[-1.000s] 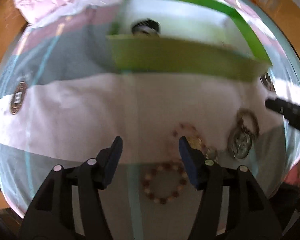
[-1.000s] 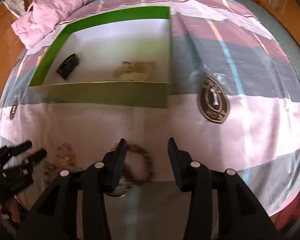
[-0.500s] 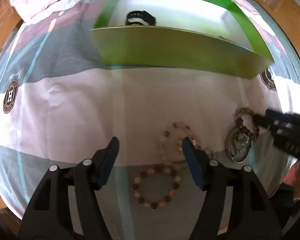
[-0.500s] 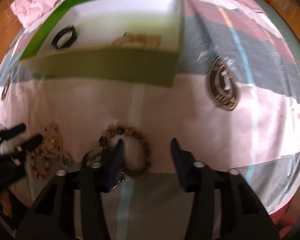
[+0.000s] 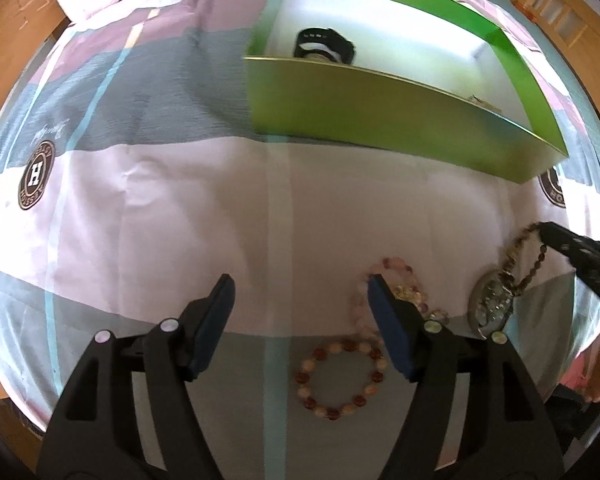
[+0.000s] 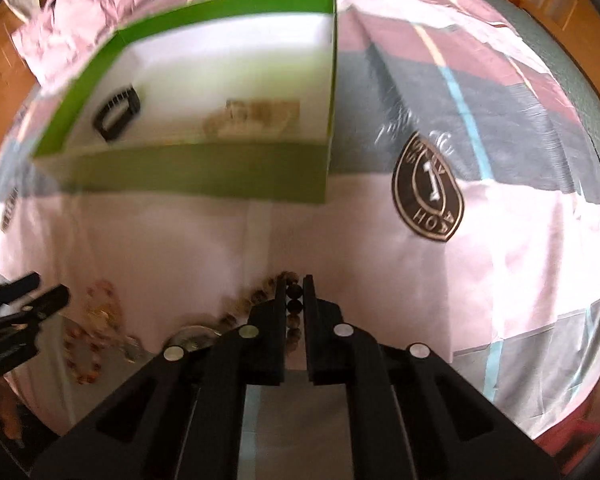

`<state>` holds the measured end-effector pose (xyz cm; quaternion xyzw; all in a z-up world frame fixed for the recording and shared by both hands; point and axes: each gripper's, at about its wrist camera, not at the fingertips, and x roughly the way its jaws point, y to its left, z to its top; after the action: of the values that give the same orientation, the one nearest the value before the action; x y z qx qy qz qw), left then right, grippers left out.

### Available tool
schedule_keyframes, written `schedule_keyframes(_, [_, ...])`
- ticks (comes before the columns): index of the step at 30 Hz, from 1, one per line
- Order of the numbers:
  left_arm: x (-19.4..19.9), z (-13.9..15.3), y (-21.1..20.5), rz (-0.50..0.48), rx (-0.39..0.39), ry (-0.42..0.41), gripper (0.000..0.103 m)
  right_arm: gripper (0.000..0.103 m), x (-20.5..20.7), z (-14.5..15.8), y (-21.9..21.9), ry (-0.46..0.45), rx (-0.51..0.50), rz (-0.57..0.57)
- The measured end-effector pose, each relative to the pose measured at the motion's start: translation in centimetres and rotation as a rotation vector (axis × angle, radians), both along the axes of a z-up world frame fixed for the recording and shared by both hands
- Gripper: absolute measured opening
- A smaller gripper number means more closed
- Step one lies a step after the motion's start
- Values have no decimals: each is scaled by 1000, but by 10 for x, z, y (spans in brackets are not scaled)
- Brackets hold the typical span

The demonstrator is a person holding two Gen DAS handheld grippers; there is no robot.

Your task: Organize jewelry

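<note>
On the bed (image 5: pixel 180 208), its pink-and-grey striped sheet serving as my work surface, the green box (image 6: pixel 204 176) stands at twelve o'clock from both of my hand-held grippers, open-topped so that pieces can be dropped straight in. It already holds a black band (image 6: pixel 118 114) near its left wall and a pale gold piece (image 6: pixel 252 118) toward the middle, which I take as the sorted share of the jewelry.

My right hand-held gripper (image 6: pixel 295 294) is clenched on the dark bead necklace (image 6: pixel 260 298): beads sit between its closed jaws, and the strand trails away to eight o'clock toward its round pendant (image 5: pixel 494 304), which I judge is at or near the sheet. I took the strand rather than the pendant, as the slim string suits narrow jaws.

My left hand-held gripper (image 5: pixel 300 308) hangs released, its jaws opening, nothing between them but sheet. The pink bead bracelet (image 5: pixel 396 280) lies just behind its right finger, at about two o'clock, and the red-and-cream bracelet (image 5: pixel 340 376) lies on the sheet at five o'clock from the fingertips. I judge the widening jaws are being readied for one of those loops.
</note>
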<state>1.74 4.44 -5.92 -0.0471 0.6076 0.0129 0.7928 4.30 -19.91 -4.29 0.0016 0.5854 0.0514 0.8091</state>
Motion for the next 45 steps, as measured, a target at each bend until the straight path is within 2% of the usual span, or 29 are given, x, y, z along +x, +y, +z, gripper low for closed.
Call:
schedule_keyframes(3, [1,-3,0,4,13,9,70,7,0,6,-1,-8,11,1])
schedule_keyframes(8, [0,-8,-6,-17,2,21,70,8,5,-1,-4,25,10,-15])
schedule_keyframes(11, [0,-12,-11,-32,1,34,70,23,5,-6,-10,23,0,-33])
schedule_keyframes(12, [0,-15,-13,-38,0,41,70,26,5,-4,-11,17,-1,-40])
schedule_keyframes(17, [5,-25,-21,-54,17,61,70,26,2,-1,-15,12,-3,-51])
schedule_keyframes(22, [10,-30,-28,-71,71,56,72,26,2,-4,-14,22,-4,-44])
schedule_keyframes(24, [12,-29,-25,-45,68,54,71,26,2,-4,-14,21,-4,-44])
schedule_keyframes(27, [15,-22,-8,23,67,33,61,26,2,-3,-16,19,0,-49])
schedule_keyframes(30, [15,-12,2,55,38,8,61,26,2,-2,-19,17,0,-56])
schedule_keyframes(35, [15,-10,2,47,29,10,61,26,2,-3,-20,25,-14,-62])
schedule_keyframes(39, [17,-24,0,30,20,45,61,27,4,-11,-20,54,-44,-66])
schedule_keyframes(45, [27,-32,1,15,25,52,61,27,3,-17,-19,70,-62,-62])
